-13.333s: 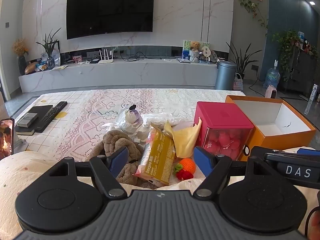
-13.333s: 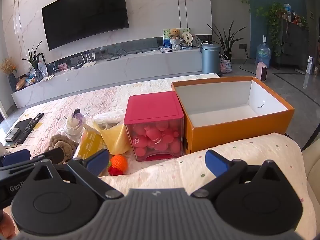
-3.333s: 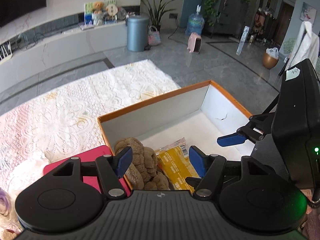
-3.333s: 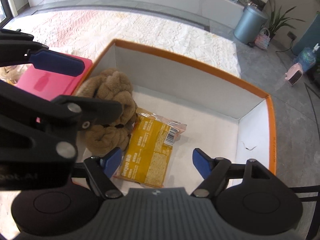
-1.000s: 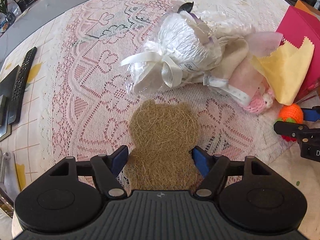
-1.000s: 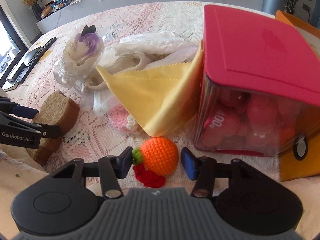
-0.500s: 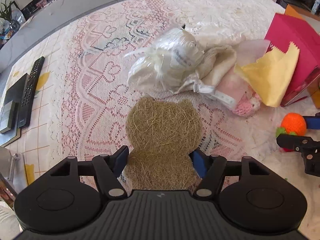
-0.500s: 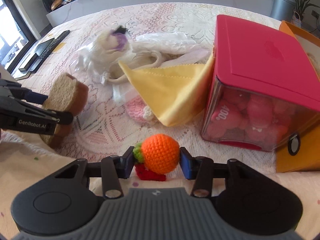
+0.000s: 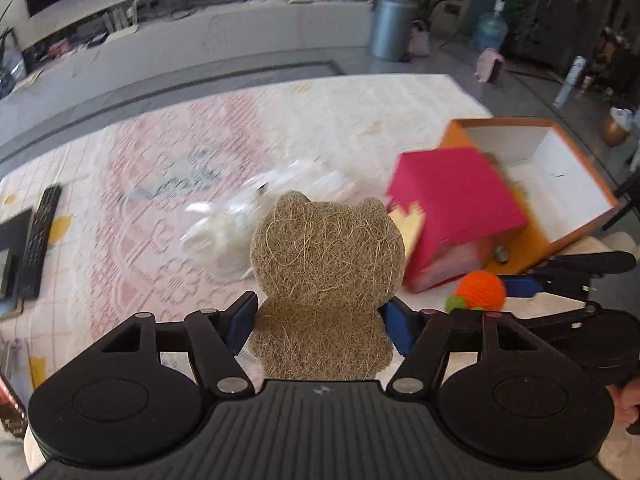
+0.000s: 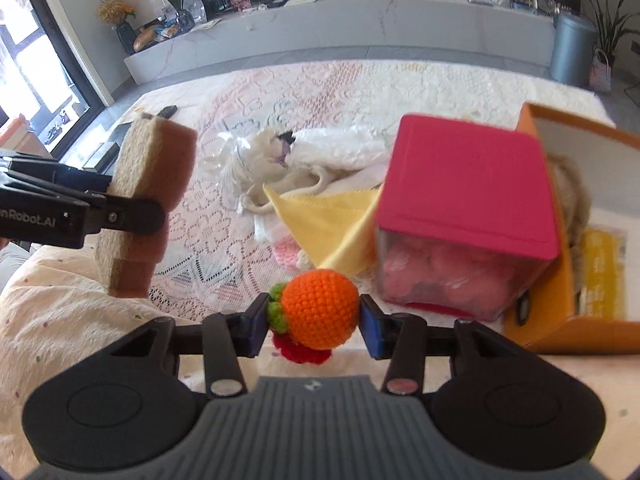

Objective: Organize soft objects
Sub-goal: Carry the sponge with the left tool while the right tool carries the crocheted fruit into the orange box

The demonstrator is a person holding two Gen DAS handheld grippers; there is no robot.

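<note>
My left gripper is shut on a tan bear-shaped fibre pad and holds it lifted above the table; the pad also shows edge-on in the right wrist view. My right gripper is shut on an orange crocheted ball with a green leaf and a red piece hanging under it; the ball also shows in the left wrist view. The orange box stands at the right and holds a brown plush and a yellow packet.
A pink-lidded clear cube of pink balls stands against the orange box. A yellow cloth, a white wrapped bundle and a pink crocheted piece lie on the lace tablecloth. A remote lies far left.
Both grippers have risen off the table with their loads. The fibre pad and the orange ball are now lifted, and the left view has swung right toward the orange box.
</note>
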